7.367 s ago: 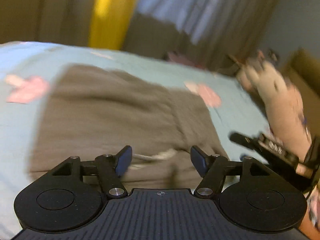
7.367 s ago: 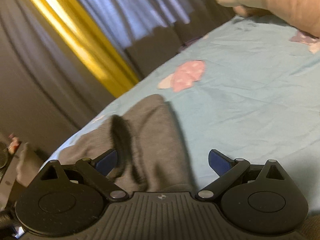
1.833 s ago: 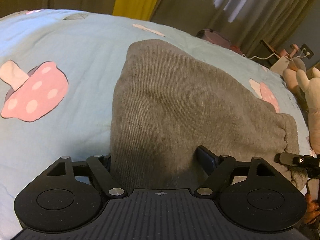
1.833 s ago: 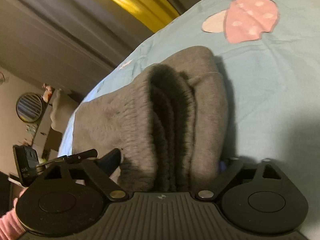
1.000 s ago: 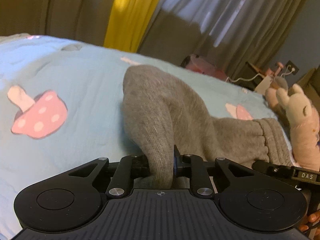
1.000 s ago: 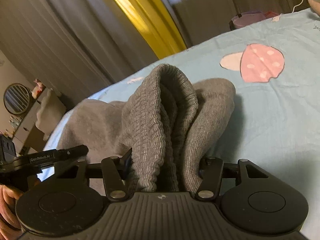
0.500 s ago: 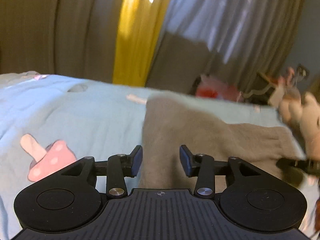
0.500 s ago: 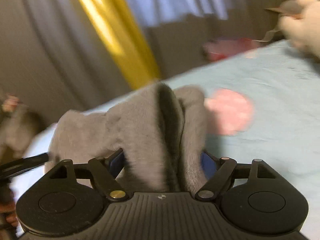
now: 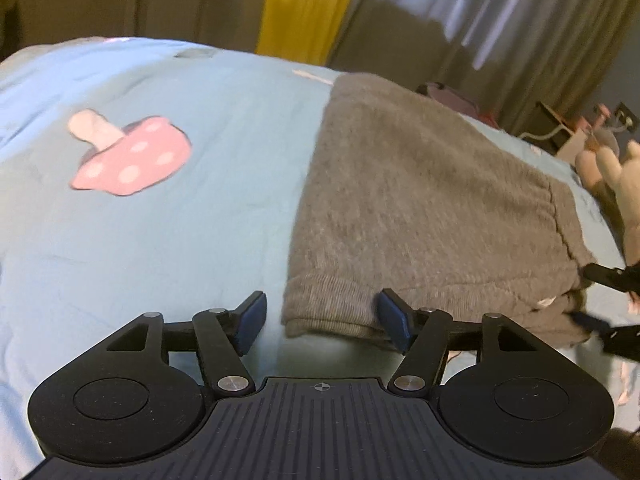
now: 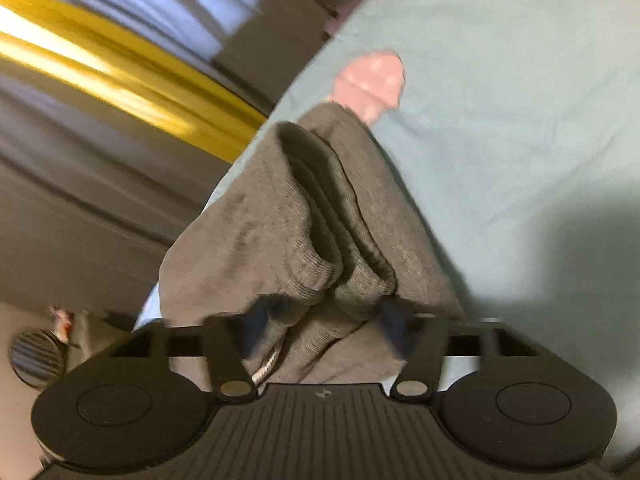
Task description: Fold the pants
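On the pale blue bed sheet (image 9: 168, 240), lay the folded grey knit pants (image 9: 424, 208), flat, with a pink spotted mushroom print (image 9: 128, 160) well apart from the pants, beyond their long edge. Just beside the pants' near corner hovered the left gripper (image 9: 320, 318), fingers (image 9: 250, 316) spread wide and holding nothing; one blue pad lay over bare sheet beside the corner, the other in front of the pants' near edge, contact not discernible. At the far end of the pants, by the ribbed waistband, showed the black tips of the right gripper (image 9: 600, 300). Beyond the pants stood grey and yellow curtains (image 9: 304, 8), and off past the waistband end a cream plush toy (image 9: 616, 176).

From the right wrist view, blurred: stacked grey layers of the pants (image 10: 288, 224) bunched up between the fingers of the right gripper (image 10: 322, 330), fingers parted about the cloth; whether pressed onto it or loose, cannot tell. Past the pants, another pink mushroom print (image 10: 370, 80) on the sheet (image 10: 500, 140).
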`<state>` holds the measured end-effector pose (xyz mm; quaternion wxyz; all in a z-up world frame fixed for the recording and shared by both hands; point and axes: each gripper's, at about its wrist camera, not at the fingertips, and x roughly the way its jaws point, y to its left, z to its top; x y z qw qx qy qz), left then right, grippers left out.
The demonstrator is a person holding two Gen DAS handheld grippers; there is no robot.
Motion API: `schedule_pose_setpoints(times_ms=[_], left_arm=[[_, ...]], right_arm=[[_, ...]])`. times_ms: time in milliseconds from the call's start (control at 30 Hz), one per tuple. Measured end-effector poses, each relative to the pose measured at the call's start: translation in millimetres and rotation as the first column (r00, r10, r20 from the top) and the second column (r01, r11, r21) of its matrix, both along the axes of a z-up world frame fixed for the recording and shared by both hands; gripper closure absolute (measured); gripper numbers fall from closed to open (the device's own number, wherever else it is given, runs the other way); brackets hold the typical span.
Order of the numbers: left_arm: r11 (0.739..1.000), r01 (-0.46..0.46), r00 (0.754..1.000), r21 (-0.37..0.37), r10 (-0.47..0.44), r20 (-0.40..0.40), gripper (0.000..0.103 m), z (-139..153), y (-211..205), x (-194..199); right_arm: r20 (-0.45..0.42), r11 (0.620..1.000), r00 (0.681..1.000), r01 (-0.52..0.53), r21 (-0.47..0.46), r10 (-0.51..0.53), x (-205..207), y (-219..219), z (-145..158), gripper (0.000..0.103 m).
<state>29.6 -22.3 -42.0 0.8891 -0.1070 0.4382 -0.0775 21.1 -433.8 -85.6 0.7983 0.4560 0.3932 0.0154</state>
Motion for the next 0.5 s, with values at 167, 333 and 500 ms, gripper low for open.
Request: schedule_pose_setpoints(times_ms=[167, 333, 500], left_arm=[[0.999, -0.034, 0.999, 0.017, 0.033, 0.023, 0.028, 3, 6, -21], [0.999, 0.000, 1.000, 0.038, 0.000, 0.005, 0.029, -5, 2, -33], [0.990, 0.044, 0.998, 0.136, -0.050, 0.043, 0.029, -13, -23, -25]], right_arm=[[0.000, 0.994, 0.996, 0.091, 0.066, -0.091, 17, 11, -15, 0.031], [0.077, 0.996, 0.994, 0.083, -0.044, -0.080, 9, 25, 9, 0.056], [0.153, 0.995, 0.983, 0.098, 0.008, -0.098, -5, 24, 33, 0.059]])
